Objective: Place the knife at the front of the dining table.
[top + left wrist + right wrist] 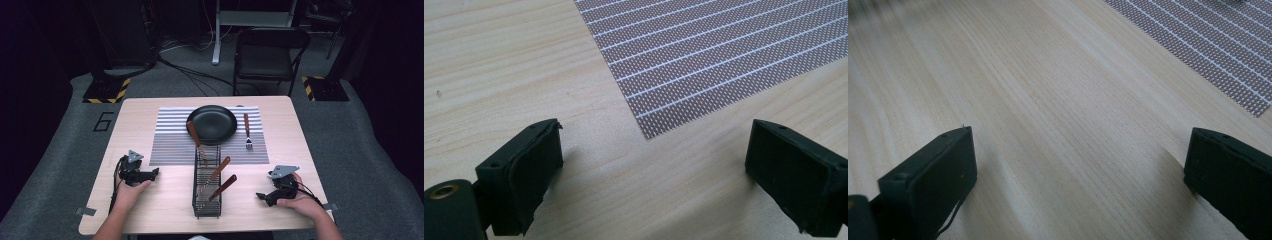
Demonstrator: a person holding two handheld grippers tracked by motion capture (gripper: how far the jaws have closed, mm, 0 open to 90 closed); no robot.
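Both grippers rest on the light wood desk (150, 205), left gripper (150, 175) and right gripper (262, 196) jaws spread, empty. Wood-handled cutlery (220, 170) sits in the black wire caddy (206, 207), mid-desk. Likely light, rigid, thin; grab by the handle, metal probably slips.

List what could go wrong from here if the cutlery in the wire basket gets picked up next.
1. The basket is narrow and tall-walled; open jaws reaching in could catch its wires and drag or tip it.
2. The utensil handles lean at angles, so a pinch may slip or knock the neighbouring one.
3. One utensil rests from the basket's far end onto the black plate; pulling it could nudge the plate or shift the striped mat.
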